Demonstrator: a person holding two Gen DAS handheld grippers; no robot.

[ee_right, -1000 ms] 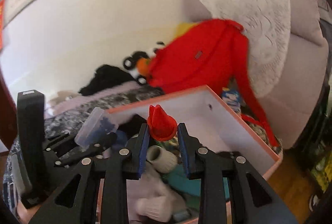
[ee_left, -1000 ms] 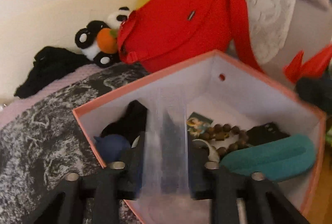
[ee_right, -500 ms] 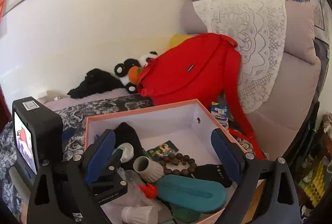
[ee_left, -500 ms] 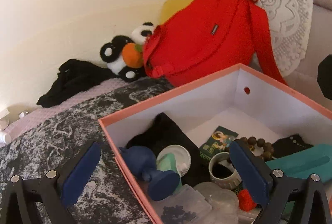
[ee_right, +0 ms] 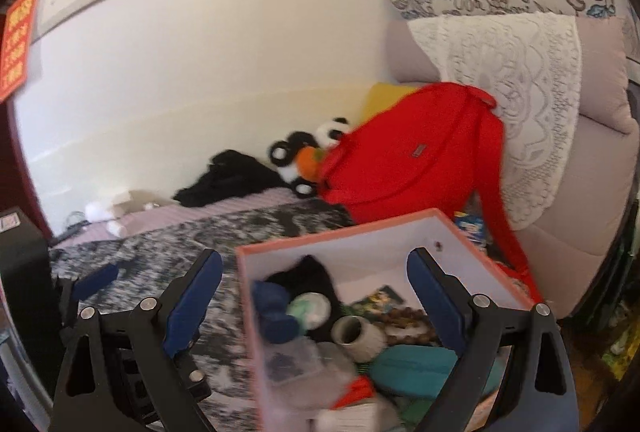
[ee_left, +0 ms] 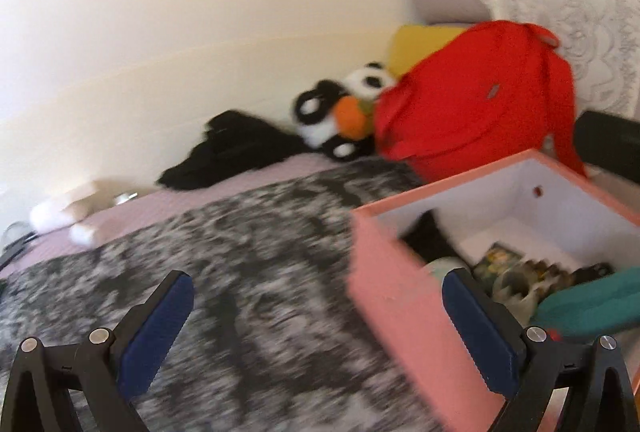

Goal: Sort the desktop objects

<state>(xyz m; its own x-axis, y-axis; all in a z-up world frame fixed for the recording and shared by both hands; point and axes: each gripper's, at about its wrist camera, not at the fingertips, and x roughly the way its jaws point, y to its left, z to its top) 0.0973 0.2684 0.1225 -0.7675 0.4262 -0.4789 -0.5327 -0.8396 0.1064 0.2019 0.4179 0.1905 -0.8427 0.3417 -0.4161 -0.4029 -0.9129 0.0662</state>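
Note:
A pink box (ee_right: 340,232) with white inner walls stands on the patterned cloth and holds several small things. Among them are a clear plastic case (ee_right: 296,360), a red cone (ee_right: 356,392), a grey cup (ee_right: 356,336), a teal case (ee_right: 416,360), a blue object (ee_right: 272,308) and wooden beads (ee_right: 404,316). My right gripper (ee_right: 314,255) hangs open above the box's near left corner, with nothing between its pads. My left gripper (ee_left: 316,278) is open too, over the cloth beside the box's left wall (ee_left: 400,304). It holds nothing.
A red backpack (ee_right: 412,168) leans against a sofa cushion with a lace cover (ee_right: 520,104) behind the box. A panda plush (ee_right: 304,160) and a black garment (ee_right: 232,176) lie by the wall. The black-and-white cloth (ee_left: 240,272) stretches left of the box.
Both grippers have opened: the left let go of the clear case and the right of the red cone, and both now lie in the box. The left gripper then swung left, off the box.

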